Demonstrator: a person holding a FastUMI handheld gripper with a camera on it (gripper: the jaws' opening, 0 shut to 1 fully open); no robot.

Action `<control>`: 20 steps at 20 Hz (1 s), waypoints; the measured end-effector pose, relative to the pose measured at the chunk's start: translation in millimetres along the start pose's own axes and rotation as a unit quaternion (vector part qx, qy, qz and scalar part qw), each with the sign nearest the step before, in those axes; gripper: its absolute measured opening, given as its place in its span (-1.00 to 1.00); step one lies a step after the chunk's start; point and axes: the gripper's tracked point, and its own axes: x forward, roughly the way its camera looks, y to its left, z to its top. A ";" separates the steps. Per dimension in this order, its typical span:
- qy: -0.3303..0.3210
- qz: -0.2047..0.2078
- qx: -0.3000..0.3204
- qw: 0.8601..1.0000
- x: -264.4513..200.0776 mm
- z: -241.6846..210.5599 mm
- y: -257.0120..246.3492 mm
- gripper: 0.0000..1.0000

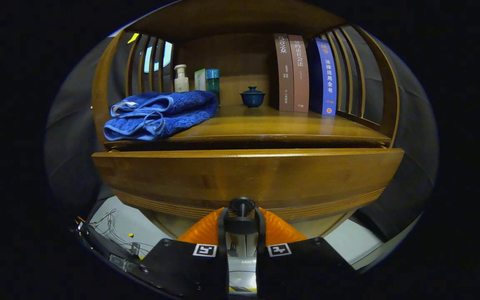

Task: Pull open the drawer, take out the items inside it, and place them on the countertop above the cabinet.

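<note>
A wooden cabinet fills the scene, and its drawer front (248,177) stands pulled out a little from the countertop (273,125) above, with a dark gap between them. The drawer's small dark knob (242,206) sits at the bottom middle of the front. My gripper (242,221) is shut on that knob, one finger pressing each side. On the countertop's left part lies a folded blue towel (161,114). The drawer's inside is hidden.
On the countertop stand a pump bottle (181,79), a green box and teal jar (212,81), a small blue lidded pot (252,96) and three upright books (304,73). Slatted wooden sides close the shelf left and right. Cables (111,227) lie on the pale floor, lower left.
</note>
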 end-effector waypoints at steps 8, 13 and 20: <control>0.023 0.000 0.005 1.000 -70.2 -33.1 0.2 -0.41; 0.034 0.004 0.011 0.999 -108.7 -52.2 0.0 -0.41; 0.056 0.003 0.020 0.998 -133.3 -69.8 -0.2 -0.41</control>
